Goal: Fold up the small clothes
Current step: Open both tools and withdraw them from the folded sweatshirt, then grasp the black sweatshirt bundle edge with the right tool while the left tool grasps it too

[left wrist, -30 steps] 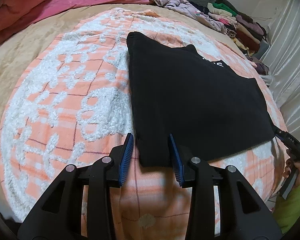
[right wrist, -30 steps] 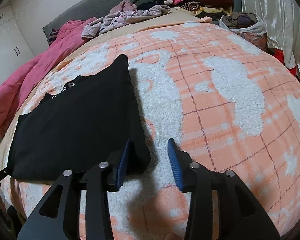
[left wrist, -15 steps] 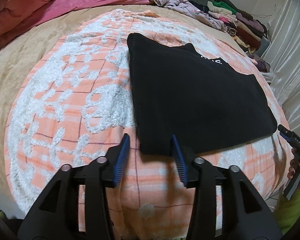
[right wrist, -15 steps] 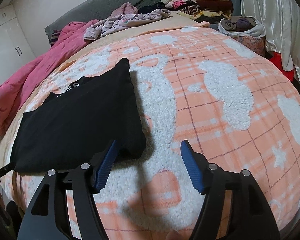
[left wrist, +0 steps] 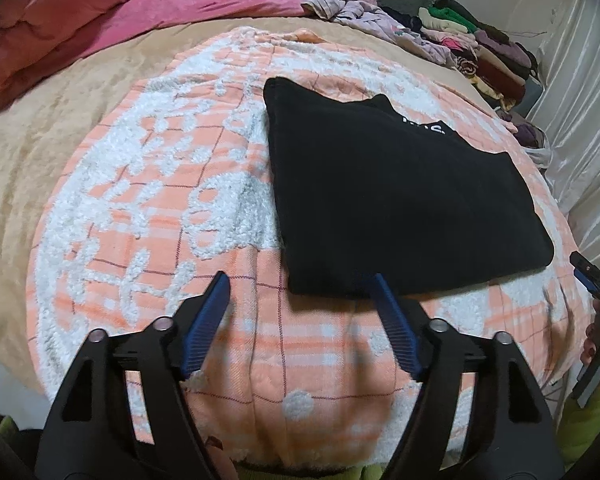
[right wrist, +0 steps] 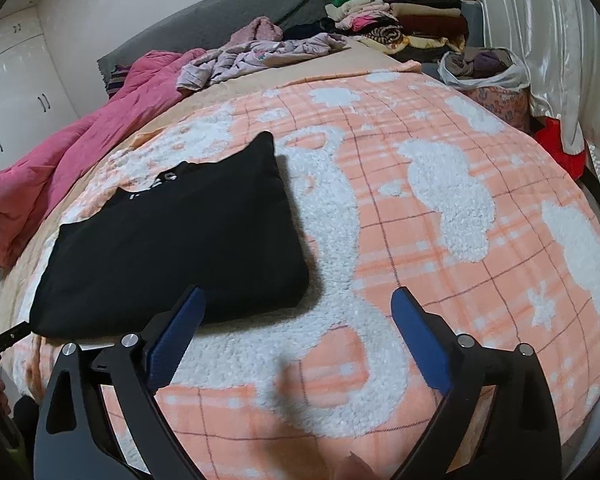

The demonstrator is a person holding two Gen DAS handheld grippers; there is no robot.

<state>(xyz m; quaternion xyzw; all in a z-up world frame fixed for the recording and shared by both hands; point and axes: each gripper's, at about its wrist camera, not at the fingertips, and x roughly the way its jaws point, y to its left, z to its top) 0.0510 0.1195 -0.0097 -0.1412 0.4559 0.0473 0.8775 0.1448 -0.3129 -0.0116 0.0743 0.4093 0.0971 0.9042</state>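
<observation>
A black garment [left wrist: 396,200] lies folded flat into a rectangle on the orange and white blanket [left wrist: 148,208]. It also shows in the right wrist view [right wrist: 176,248]. My left gripper [left wrist: 302,286] is open and empty, just in front of the garment's near left corner, apart from it. My right gripper [right wrist: 298,298] is open wide and empty, in front of the garment's near right corner, apart from it. The right gripper's tip [left wrist: 592,276] shows at the far right of the left wrist view.
A pink quilt [left wrist: 100,12] lies bunched at the back left of the bed. Loose lilac clothes [right wrist: 260,56] lie at the back. A stack of folded clothes [right wrist: 400,24] stands behind them, beside a bag of clothes [right wrist: 484,68] and a white curtain [right wrist: 560,40].
Both grippers have opened wider and pulled back from the garment's near edge, letting go of its corners. The garment lies still.
</observation>
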